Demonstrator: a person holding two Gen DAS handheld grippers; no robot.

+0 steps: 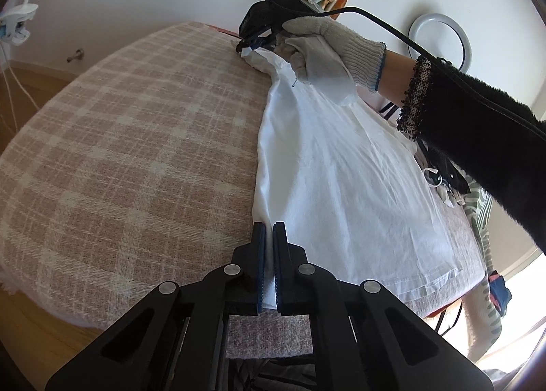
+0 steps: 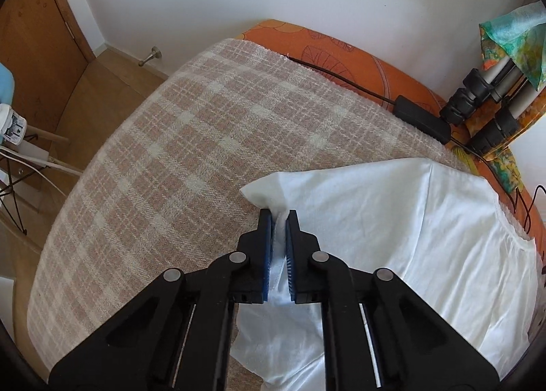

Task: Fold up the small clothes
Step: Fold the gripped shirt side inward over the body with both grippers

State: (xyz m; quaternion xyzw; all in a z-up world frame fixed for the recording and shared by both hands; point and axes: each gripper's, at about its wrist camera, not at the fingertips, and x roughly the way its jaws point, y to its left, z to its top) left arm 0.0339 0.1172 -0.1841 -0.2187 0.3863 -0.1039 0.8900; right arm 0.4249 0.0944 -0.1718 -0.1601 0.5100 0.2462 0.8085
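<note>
A bed against a white wall is covered by a pink-and-cream plaid blanket (image 1: 129, 152), with an orange sheet (image 2: 341, 53) showing along its far edge. A white garment (image 1: 341, 165) is spread on the blanket, filling the area from centre to 3 o'clock in the left wrist view and from centre to 4 o'clock in the right wrist view.

The left gripper (image 1: 269, 230) is seen at 6 o'clock of its own view, its jaws clamped on a fold of the garment's near edge, white cloth pinched between the blue pads.

The right gripper (image 2: 280, 217) is likewise clamped on the garment near a corner, a ridge of cloth squeezed between its pads. In the left wrist view it is found at 12 o'clock, held by a hand (image 1: 324, 49) in a grey-white glove, with a black sleeve (image 1: 477, 141) running off toward 3 o'clock.

A black cable (image 2: 341, 80) and adapter (image 2: 421, 117) lie on the sheet at 1 o'clock in the right wrist view, just beside black tripod legs (image 2: 477, 100). A wooden door (image 2: 37, 49) is seen at 10 o'clock.
</note>
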